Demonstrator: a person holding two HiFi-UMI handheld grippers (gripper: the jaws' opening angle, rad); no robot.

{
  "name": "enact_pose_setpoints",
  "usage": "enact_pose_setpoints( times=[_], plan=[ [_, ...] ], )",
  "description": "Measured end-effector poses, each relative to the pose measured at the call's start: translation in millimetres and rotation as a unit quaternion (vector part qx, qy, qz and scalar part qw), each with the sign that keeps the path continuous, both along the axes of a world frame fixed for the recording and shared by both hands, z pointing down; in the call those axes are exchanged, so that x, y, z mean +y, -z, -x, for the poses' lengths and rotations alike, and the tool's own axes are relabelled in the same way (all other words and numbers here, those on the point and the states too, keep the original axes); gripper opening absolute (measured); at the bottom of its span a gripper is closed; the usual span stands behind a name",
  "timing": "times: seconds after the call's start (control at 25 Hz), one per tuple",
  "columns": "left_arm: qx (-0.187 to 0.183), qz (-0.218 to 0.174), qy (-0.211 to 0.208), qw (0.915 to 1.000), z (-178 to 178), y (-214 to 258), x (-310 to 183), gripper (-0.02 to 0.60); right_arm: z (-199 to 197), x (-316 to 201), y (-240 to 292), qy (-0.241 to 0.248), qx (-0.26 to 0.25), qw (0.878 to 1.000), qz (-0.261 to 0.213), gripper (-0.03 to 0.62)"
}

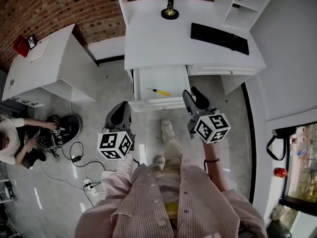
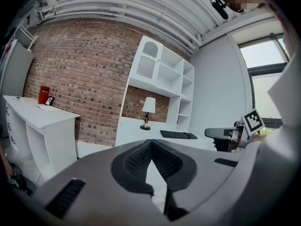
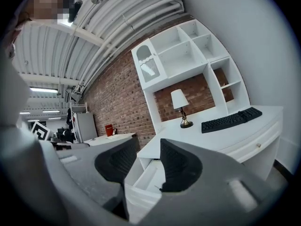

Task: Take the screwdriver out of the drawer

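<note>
We look steeply down at a white desk [image 1: 158, 38] whose drawer [image 1: 159, 76] is pulled open toward us. The screwdriver [image 1: 158, 91], yellow-handled with a thin shaft, lies flat inside the drawer, nearer its front edge than its back and about midway between its sides, with the handle toward the right. We hold the left gripper [image 1: 122, 113] off the drawer's front left corner, over the floor; its jaws meet at the tips with nothing between them. The right gripper [image 1: 195, 97] sits by the drawer's front right corner, its jaws apart and empty, well clear of the screwdriver. A lamp [image 1: 170, 4] stands at the desk's back edge and a keyboard [image 1: 219, 37] lies toward its right edge.
</note>
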State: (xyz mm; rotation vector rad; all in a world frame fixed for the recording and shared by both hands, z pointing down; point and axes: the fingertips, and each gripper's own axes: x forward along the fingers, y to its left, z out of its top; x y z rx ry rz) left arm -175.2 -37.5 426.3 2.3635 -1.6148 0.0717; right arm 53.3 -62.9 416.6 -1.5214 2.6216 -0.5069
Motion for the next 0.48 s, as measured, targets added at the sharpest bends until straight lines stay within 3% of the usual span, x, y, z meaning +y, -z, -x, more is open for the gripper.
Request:
enact_pose_setpoints(
  times=[0.24,0.48],
  plan=[
    [0.005,0.032,0.009,0.9994,-6,-19,-47,-0.002,7,-51,-28,0.045,0.025,0.998,0.035,0.146],
    [0.006,0.077,0.020,0.9968,-17,-46,-93,-0.002,12,-98,-67,0.104,0.067,0.989,0.084,0.144]
  ],
)
